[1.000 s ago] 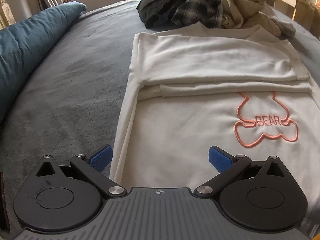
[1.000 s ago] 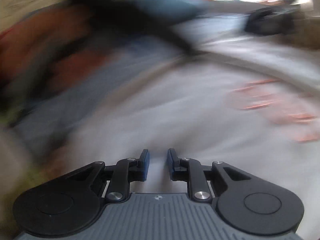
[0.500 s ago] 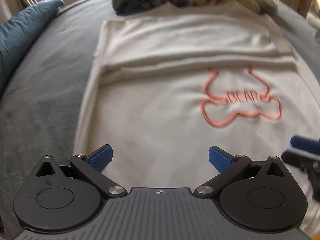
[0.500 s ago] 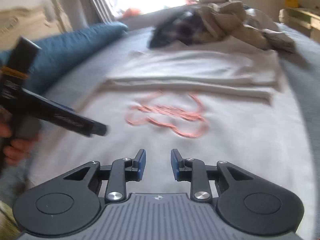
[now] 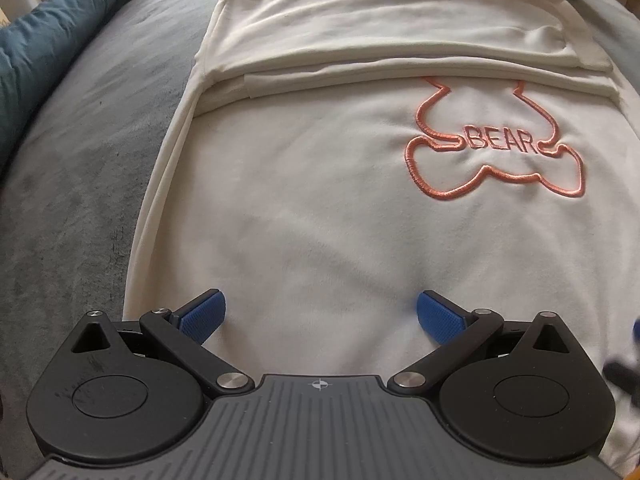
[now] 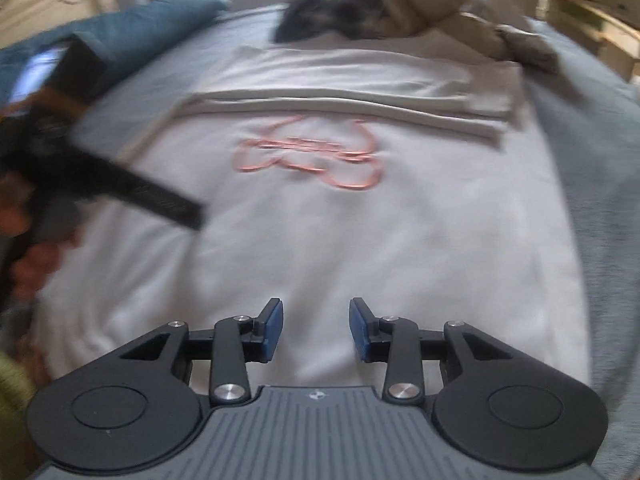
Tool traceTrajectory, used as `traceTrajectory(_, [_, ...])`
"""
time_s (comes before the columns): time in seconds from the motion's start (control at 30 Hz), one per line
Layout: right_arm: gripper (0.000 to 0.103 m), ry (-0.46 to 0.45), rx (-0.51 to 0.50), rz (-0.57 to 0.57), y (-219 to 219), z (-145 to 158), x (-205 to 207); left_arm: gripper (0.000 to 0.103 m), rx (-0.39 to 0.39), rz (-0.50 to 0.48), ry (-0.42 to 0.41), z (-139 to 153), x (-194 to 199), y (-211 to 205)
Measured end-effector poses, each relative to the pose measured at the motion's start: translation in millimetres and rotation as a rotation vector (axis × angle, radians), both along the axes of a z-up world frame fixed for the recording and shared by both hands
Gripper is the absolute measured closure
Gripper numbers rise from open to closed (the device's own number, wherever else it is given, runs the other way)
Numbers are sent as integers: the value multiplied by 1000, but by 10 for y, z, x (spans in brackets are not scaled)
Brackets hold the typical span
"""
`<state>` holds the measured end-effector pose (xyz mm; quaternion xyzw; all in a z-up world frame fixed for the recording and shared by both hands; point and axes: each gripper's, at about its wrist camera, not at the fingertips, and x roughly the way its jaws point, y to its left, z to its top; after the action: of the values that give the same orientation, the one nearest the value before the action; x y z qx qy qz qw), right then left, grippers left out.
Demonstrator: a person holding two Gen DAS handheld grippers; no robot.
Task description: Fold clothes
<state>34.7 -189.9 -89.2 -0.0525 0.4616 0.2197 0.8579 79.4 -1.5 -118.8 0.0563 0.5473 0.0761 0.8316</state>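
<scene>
White sweatshirt (image 5: pixel 320 220) beneath spread left claw (image 5: pixel 318 314)

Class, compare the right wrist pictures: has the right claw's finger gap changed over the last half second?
Yes. The right claw has opened wider over the white BEAR sweatshirt; its blue pads stand farther apart on the gripper body.

The left black hand-held gripper with blue pads (image 5: pixel 319 312) is gaping wide; the right hand-held gripper (image 6: pixel 316 330) is hovering half-parted, both empty.
</scene>
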Motion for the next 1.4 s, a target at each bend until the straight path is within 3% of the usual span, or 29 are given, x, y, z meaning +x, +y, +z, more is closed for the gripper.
traceTrajectory(0.17, [57, 14, -63, -13, -53, -48, -53, 0, 10, -6, 0, 13, 9, -23])
traceTrajectory(0.3, [56, 28, -94, -18, -100, -61, -128, 0, 0, 4, 5, 15, 22, -17])
traceTrajectory(0.57, [55, 46, -92, -97, -160, 11, -83, 0, -3, 2, 0, 13, 7, -20])
traceTrajectory(1.27, [55, 31, -83, -147, -213, 47, -76, 0, 28, -1, 4, -14, 35, -45])
traceTrajectory(1.4, [55, 32, -82, -156, -212, 49, -71, 0, 28, -38, -22, -22, 5, -41])
